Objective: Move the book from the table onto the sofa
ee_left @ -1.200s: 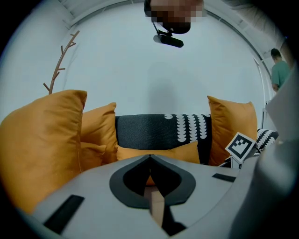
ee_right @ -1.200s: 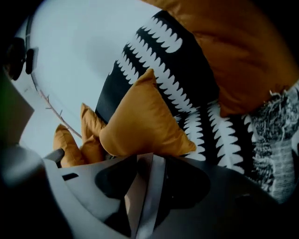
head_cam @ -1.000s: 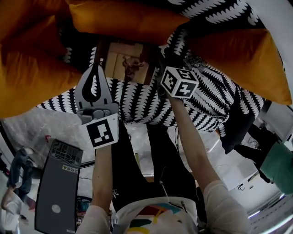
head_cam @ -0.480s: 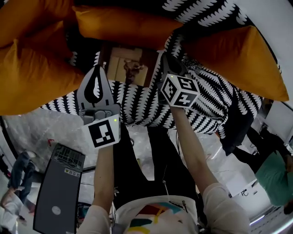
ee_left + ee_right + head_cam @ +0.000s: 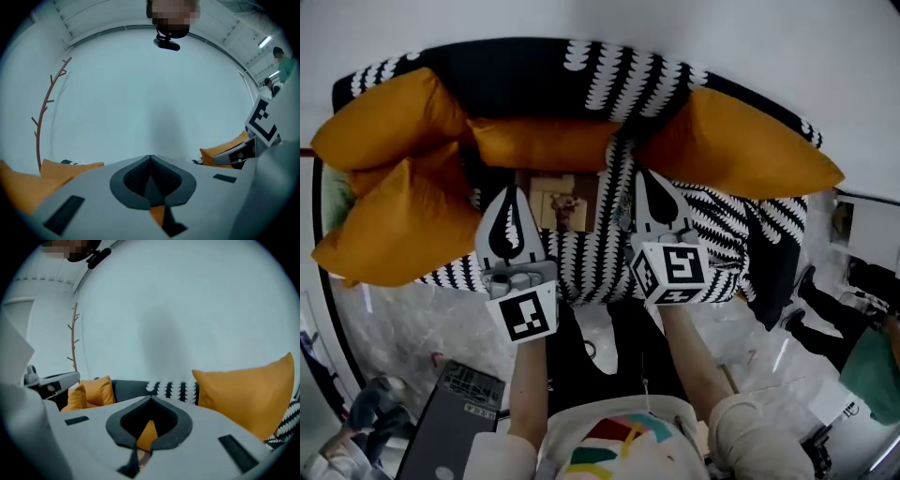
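The book, tan and brown, lies flat on the black-and-white patterned sofa, on the seat just below the middle orange cushion. My left gripper hangs to its left, jaws shut and empty. To the book's right, my right gripper is also shut with nothing in it. Neither touches the book. In the left gripper view the left gripper points level at a bare white wall. The right gripper view has the right gripper aimed over the sofa back, its pads closed together.
Orange cushions lie at the left, middle and right of the sofa. A dark computer tower stands on the marbled floor at lower left. People stand at the right edge. A bare branch rises against the wall.
Both grippers have lifted up and away from the sofa seat. The book stays lying where it was. More of the sofa and wall now shows.
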`<state>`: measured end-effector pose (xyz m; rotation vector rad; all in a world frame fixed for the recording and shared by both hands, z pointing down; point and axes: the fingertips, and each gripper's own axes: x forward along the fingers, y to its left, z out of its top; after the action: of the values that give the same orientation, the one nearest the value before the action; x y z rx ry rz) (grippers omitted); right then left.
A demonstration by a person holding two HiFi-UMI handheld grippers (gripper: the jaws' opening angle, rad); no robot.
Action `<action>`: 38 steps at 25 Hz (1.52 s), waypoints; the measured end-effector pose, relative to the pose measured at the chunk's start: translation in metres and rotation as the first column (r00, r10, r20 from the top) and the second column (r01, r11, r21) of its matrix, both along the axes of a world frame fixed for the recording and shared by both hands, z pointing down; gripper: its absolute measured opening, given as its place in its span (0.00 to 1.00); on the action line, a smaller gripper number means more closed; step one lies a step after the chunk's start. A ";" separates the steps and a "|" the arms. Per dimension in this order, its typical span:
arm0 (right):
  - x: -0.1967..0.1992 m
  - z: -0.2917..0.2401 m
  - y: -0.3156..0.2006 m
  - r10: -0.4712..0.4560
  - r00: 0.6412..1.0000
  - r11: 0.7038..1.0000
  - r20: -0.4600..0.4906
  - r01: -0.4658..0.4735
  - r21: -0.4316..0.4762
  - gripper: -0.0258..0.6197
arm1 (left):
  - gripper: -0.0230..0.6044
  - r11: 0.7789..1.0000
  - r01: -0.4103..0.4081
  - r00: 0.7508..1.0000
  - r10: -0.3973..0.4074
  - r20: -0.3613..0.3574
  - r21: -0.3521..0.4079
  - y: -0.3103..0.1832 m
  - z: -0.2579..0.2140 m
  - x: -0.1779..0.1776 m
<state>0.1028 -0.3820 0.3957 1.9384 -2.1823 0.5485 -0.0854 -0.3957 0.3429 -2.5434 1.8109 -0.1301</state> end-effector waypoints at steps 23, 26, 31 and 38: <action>-0.011 -0.288 0.096 -0.019 0.998 0.940 -0.061 0.039 0.338 0.06 | 0.05 0.911 -0.328 0.943 0.333 0.025 0.251 0.052 -0.275 0.101; -0.010 -0.291 0.097 -0.030 0.997 0.935 -0.065 0.051 0.350 0.06 | 0.05 0.908 -0.320 0.944 0.329 0.016 0.271 0.056 -0.282 0.105; -0.013 -0.284 0.102 -0.063 0.997 0.941 -0.052 0.076 0.329 0.06 | 0.05 0.913 -0.311 0.949 0.314 0.030 0.266 0.061 -0.284 0.105; -0.019 -0.281 0.107 -0.096 0.994 0.939 -0.053 0.108 0.326 0.06 | 0.05 0.933 -0.256 0.966 0.259 0.022 0.254 0.065 -0.279 0.087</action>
<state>0.0842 -0.2753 0.1146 1.9485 -2.4638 0.1353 0.0017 -0.3303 0.0636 -2.5657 1.3729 0.1155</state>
